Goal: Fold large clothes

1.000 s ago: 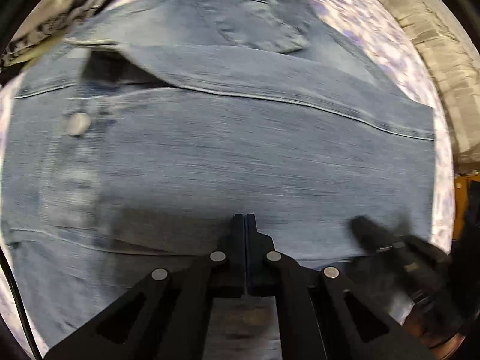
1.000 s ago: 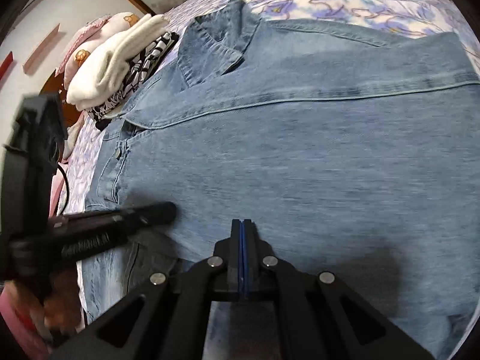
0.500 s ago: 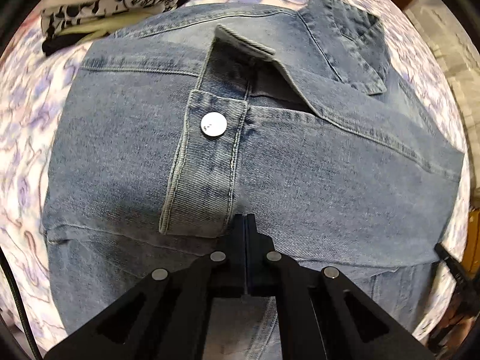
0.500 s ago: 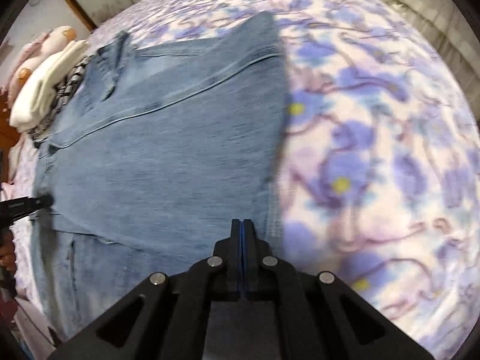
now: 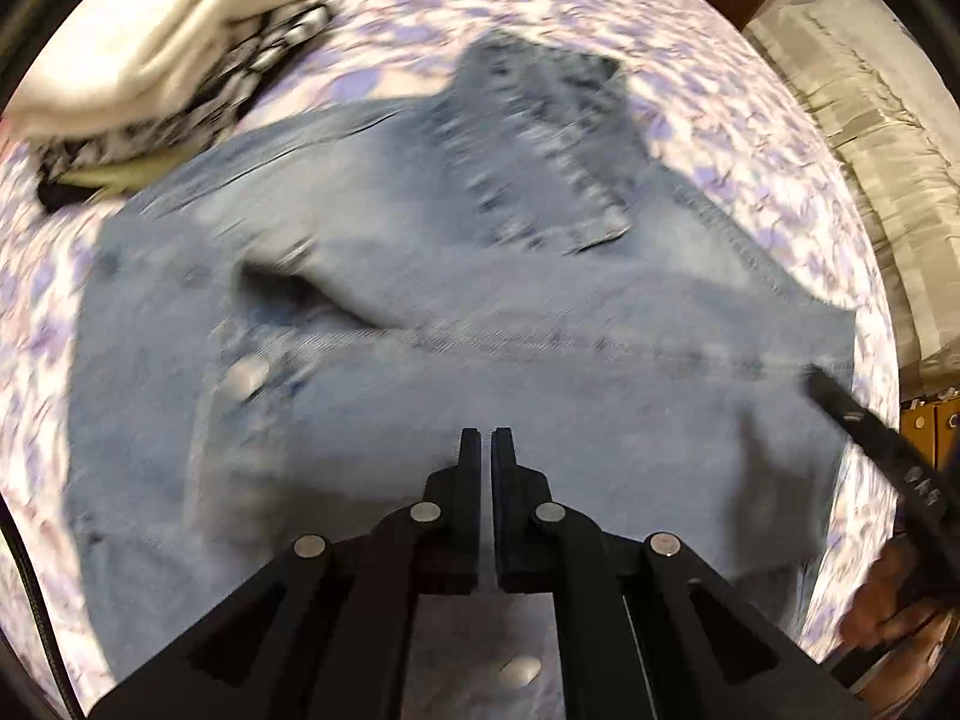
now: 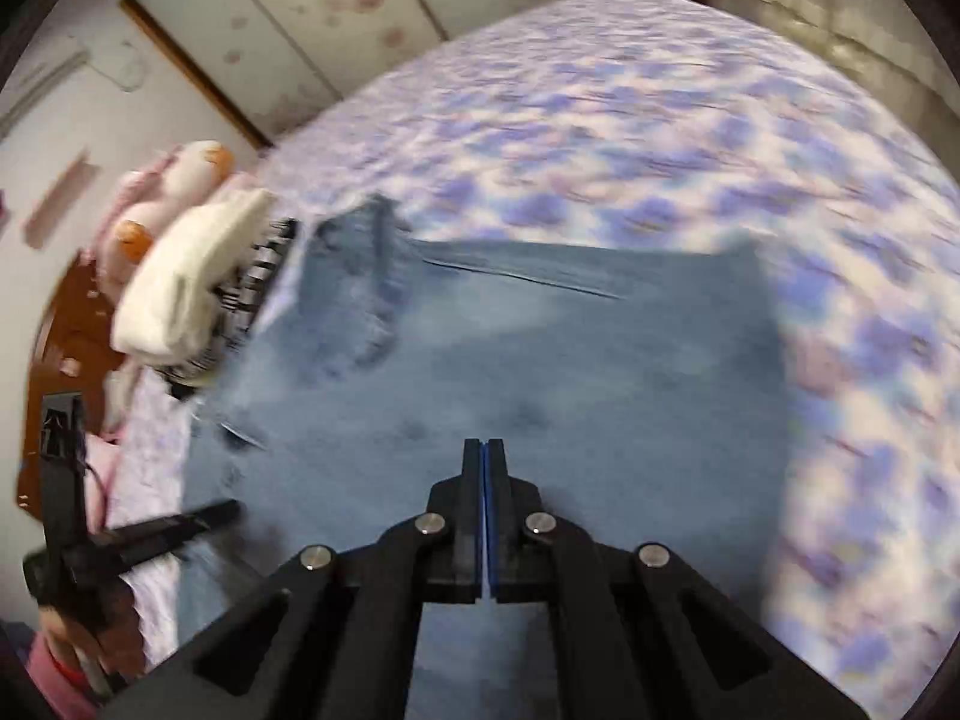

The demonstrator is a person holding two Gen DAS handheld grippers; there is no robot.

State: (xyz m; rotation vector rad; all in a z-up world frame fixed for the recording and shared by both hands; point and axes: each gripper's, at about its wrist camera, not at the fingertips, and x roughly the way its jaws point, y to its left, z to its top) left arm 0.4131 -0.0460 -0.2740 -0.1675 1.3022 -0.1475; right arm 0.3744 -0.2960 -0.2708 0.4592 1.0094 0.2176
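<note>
Denim jacket lies folded on floral bedsheet, both grippers' jaws closed.

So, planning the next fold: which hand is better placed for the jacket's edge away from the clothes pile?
Right, probably: right tongs hover by that jacket edge; left tongs sit nearer the pile.

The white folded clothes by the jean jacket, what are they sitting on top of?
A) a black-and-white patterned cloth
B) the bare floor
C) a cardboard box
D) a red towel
A: the white folded clothes lie on a black-and-white patterned cloth, stacked on the flowery bedsheet next to the denim jacket.
</note>
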